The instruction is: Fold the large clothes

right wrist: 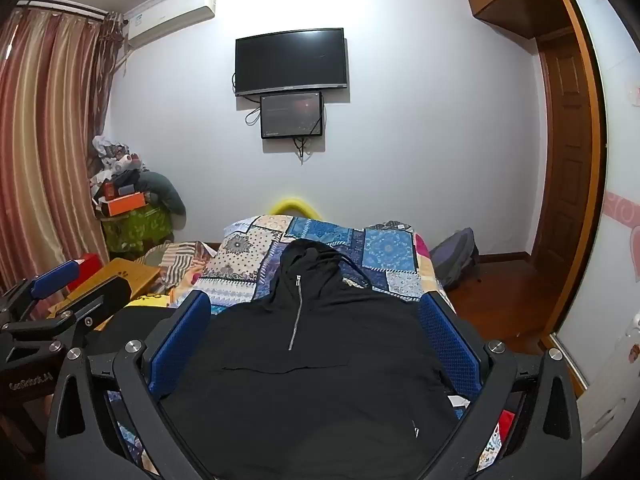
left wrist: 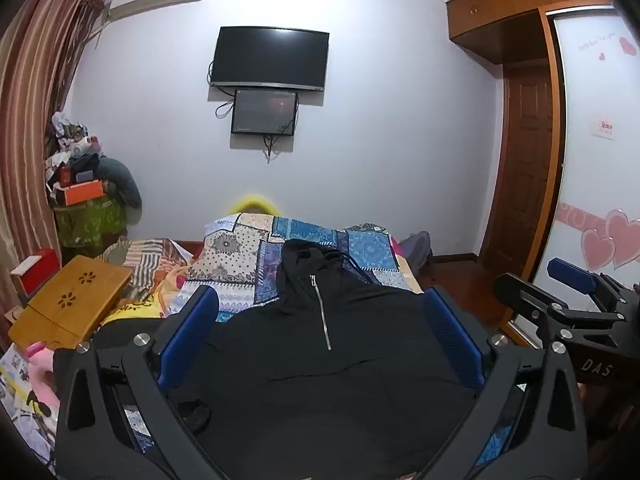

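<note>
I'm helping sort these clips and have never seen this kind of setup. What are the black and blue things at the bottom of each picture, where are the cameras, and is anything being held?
They are two hand-held grippers; a person carries one in each hand. Each picture comes from a fisheye camera on one gripper, looking forward along its two blue-padded fingers. One view shows the left gripper, the other the right gripper; each also sees its partner at the picture's edge. Ahead lies a black hoodie with a short zipper, spread on a bed with a patchwork quilt. Both grippers are open wide above it, holding nothing.
</note>
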Available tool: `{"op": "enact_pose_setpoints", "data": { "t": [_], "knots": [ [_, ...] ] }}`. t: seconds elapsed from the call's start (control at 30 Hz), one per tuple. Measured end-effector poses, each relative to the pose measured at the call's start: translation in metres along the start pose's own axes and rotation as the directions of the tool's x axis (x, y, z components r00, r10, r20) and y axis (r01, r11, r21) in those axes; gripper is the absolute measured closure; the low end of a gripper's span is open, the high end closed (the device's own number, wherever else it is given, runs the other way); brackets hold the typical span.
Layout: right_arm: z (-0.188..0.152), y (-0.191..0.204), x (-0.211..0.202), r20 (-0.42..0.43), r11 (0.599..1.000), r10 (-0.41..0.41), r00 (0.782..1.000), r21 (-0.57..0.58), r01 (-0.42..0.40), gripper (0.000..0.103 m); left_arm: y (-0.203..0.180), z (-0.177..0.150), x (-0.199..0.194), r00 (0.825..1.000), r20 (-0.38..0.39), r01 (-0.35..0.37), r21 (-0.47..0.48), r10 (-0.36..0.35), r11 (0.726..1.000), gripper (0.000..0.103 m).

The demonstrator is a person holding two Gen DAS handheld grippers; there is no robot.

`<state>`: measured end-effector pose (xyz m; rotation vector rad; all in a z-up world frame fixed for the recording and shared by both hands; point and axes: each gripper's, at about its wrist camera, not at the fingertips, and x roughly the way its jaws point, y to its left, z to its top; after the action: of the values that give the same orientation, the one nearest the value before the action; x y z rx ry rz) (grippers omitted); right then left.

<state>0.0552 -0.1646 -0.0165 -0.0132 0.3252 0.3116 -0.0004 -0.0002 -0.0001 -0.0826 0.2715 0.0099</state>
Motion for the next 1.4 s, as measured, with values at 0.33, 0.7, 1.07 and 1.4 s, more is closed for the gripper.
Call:
{"op": "enact_pose_setpoints", "data": {
  "t": [0.33,0.7,1.07,1.4],
  "knots": [
    [-0.001,0.000,0.000,-0.003,1.000,0.001,1.000,0.000,-0.001,0.000,0.012,-0.017,0.004,1.000,-0.025,0.009,-0.029,-0.009,1.000,0.000],
    [-0.002,0.002,0.001,-0.006,1.000,0.001,1.000,0.000,-0.001,0.000,0.009,-0.006,0.006,1.000,-0.031,0.004,-0.023,-0.005,1.000,0.000],
    [-0.004,0.004,0.004,-0.007,1.000,0.001,1.000,0.003,-0.001,0.000,0.007,-0.006,0.004,1.000,-0.028,0.001,-0.023,-0.001,1.000,0.000],
    [-0.003,0.007,0.005,-0.012,1.000,0.000,1.000,0.004,0.000,0.000,0.008,-0.007,0.003,1.000,-0.030,-0.001,-0.024,0.000,1.000,0.000]
  ]
}}
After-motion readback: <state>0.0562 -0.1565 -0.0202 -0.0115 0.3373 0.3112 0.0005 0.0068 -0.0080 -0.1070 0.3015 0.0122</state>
